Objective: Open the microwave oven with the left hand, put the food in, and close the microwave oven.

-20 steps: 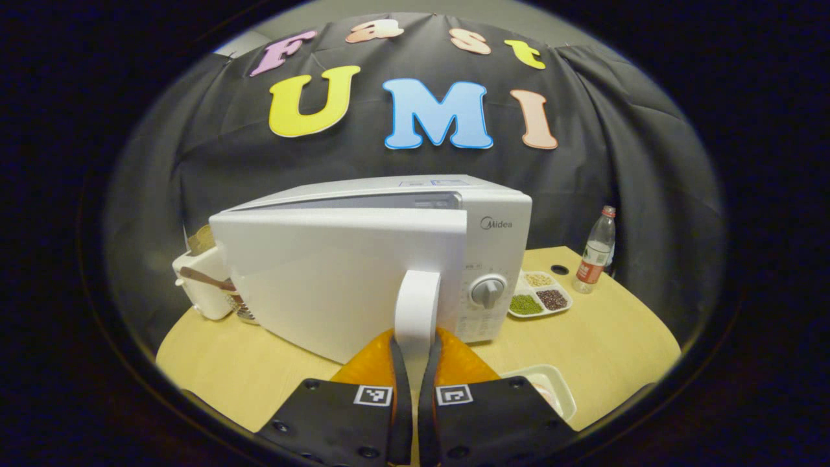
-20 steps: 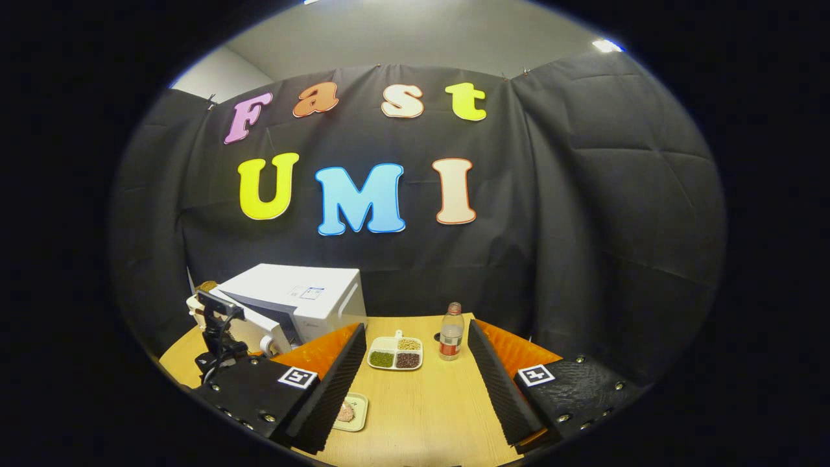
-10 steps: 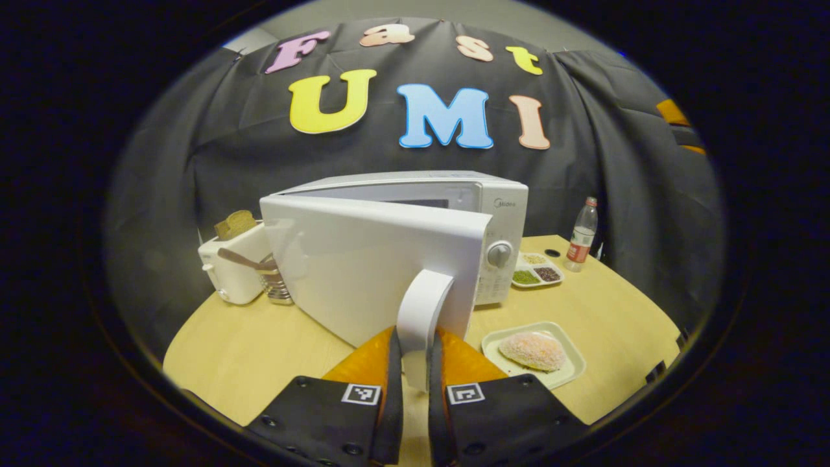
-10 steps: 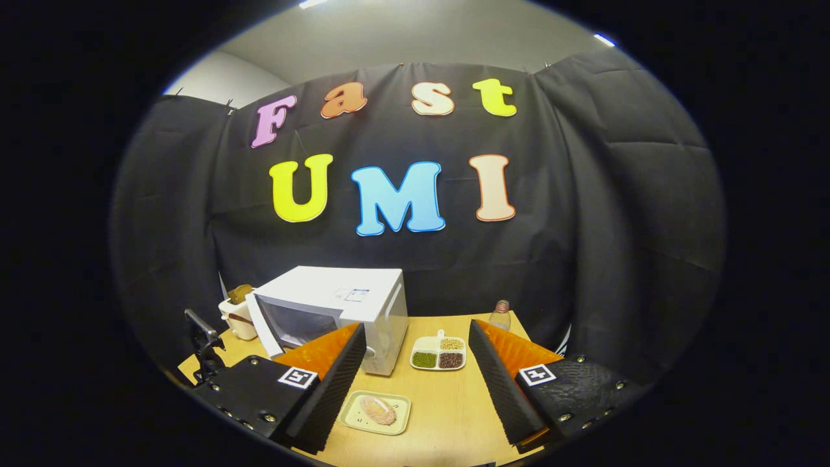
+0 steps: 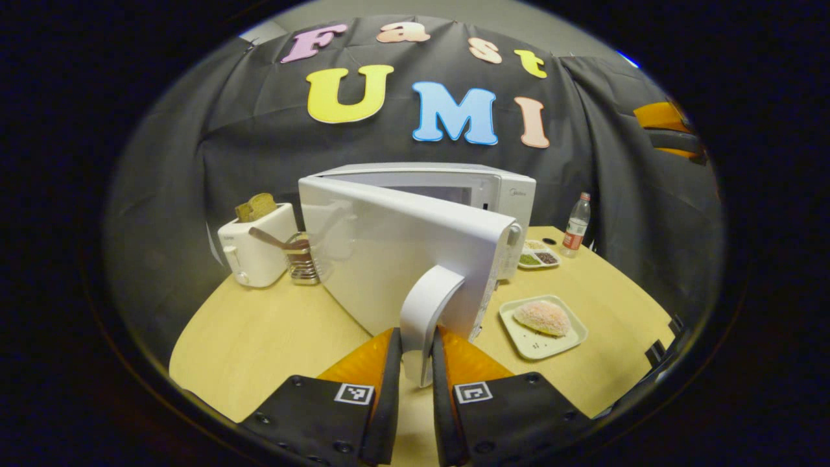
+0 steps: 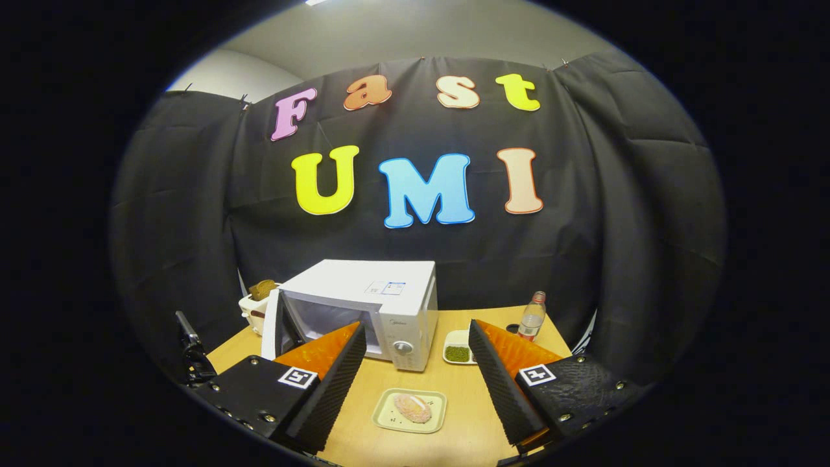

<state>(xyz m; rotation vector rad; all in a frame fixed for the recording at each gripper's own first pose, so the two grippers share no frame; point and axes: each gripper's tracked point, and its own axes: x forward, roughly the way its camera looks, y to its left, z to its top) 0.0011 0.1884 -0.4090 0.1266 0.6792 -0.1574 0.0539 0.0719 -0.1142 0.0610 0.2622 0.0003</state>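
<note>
My left hand-held gripper [image 5: 415,363] clamped the one microwave [image 5: 454,188] door handle [image 5: 425,305]; my right hand-held gripper [image 6: 412,370] hung apart above one plate [image 6: 382,418] of food [image 6: 413,407], lower centre.

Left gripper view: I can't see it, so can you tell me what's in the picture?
The left gripper has its fingers shut on the white handle of the microwave door, which stands partly open. To the right a plate with pinkish food sits on the wooden table; a toaster stands to the left.
</note>
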